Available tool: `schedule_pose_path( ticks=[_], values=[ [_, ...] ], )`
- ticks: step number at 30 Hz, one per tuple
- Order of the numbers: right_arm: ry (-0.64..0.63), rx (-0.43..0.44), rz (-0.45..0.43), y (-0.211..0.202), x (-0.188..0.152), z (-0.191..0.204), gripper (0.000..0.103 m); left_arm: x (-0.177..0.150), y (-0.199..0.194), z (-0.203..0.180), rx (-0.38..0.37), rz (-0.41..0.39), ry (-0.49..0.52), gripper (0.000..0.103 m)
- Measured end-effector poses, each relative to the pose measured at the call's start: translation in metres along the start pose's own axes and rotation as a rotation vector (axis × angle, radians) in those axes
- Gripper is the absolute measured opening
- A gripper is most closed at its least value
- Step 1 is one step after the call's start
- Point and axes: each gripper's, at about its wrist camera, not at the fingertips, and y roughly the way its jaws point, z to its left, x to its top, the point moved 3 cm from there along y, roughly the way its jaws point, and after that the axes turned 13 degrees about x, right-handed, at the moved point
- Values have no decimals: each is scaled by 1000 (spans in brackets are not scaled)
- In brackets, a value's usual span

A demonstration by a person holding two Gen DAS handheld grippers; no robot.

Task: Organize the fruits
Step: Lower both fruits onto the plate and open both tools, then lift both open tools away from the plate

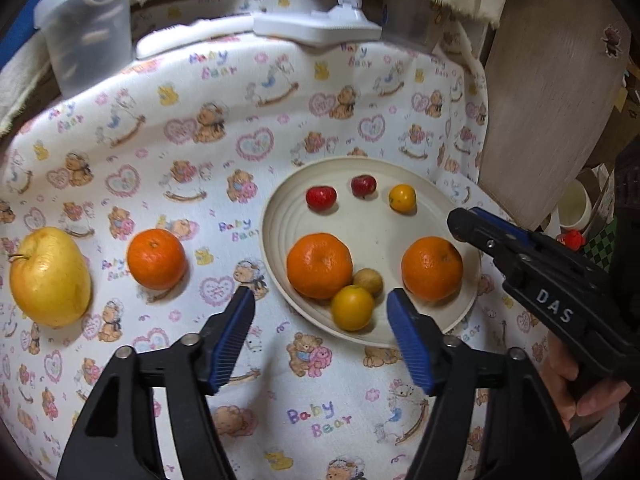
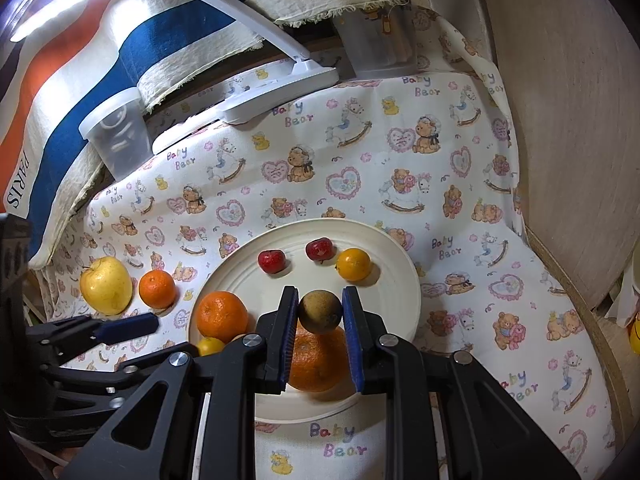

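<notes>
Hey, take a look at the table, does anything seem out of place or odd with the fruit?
Two fruits sit off the plate: a yellow apple and an orange lie on the cloth to its left, while the other fruit is on the plate. Nothing looks spilled or damaged. The right gripper holds a small brown fruit above the plate.

My lamp bar (image 2: 72,4) glares white at the upper left of the right wrist frame. The fruit on the plate (image 1: 280,216) throws short soft shadows. Both fisheye views bend strongly and darken at the edges; the far background looks slightly soft.
</notes>
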Motion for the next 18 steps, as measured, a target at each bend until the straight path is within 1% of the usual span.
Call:
schedule_pose_path(
  ticks=[1,5,8,11,13,15,17,18],
  values=[
    [-1,-7,0,0,0,-1,23,0,-2,1,6,-9,1,73],
    [16,-34,6,1,1,-8,23,-3,-14,7,30,-76,-3,79],
    [24,-85,12,5,1,-18,23,-5,-23,10,41,-136,9,83],
    [45,-76,29,8,1,-24,23,-8,-32,11,61,-192,27,86],
    [32,-81,40,11,0,-23,23,-9,-36,12,78,-224,32,87],
    [21,-89,41,12,-1,-22,23,-11,-39,14,51,-241,26,88],
    [21,-89,49,13,-1,-22,23,-13,-42,18,9,-259,9,92],
    [22,-99,48,13,-1,-23,23,-14,-44,19,6,-272,0,95]
  ],
)
